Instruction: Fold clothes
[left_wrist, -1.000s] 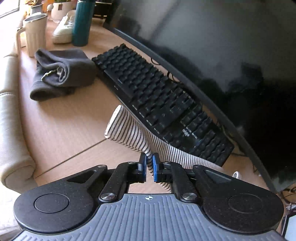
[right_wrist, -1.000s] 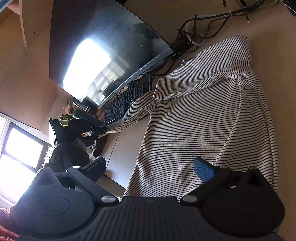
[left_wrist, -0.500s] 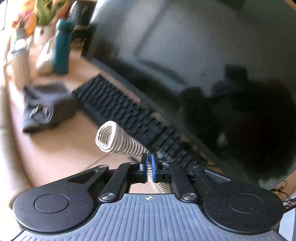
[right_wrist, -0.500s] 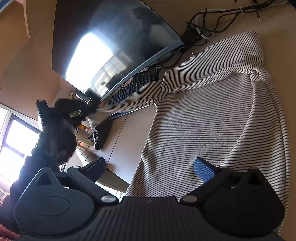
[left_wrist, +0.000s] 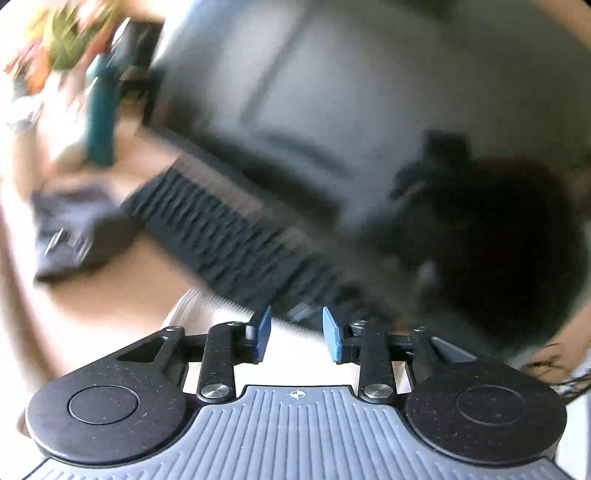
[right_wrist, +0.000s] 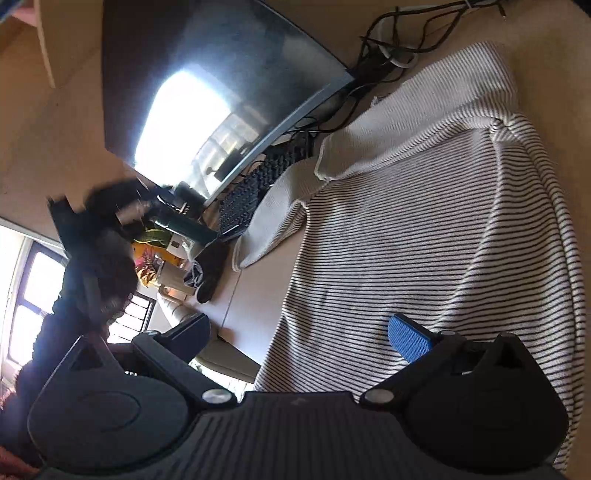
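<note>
Left hand-held gripper (left_wrist: 296, 334) gapes, nothing between its blue pads (left_wrist: 263, 332); blurred keyboard (left_wrist: 236, 236) and monitor (left_wrist: 314, 103) beyond.

Striped sweater (right_wrist: 424, 229) lies on desk (right_wrist: 258, 280), sleeve (right_wrist: 269, 218) touching keyboard (right_wrist: 255, 192).

The white sweater (right_wrist: 424, 236) with thin dark stripes lies spread flat on the bench, its body filling the 3 o'clock side; one sleeve (right_wrist: 273, 218) trails toward 10 o'clock, limp and uncreased.
</note>
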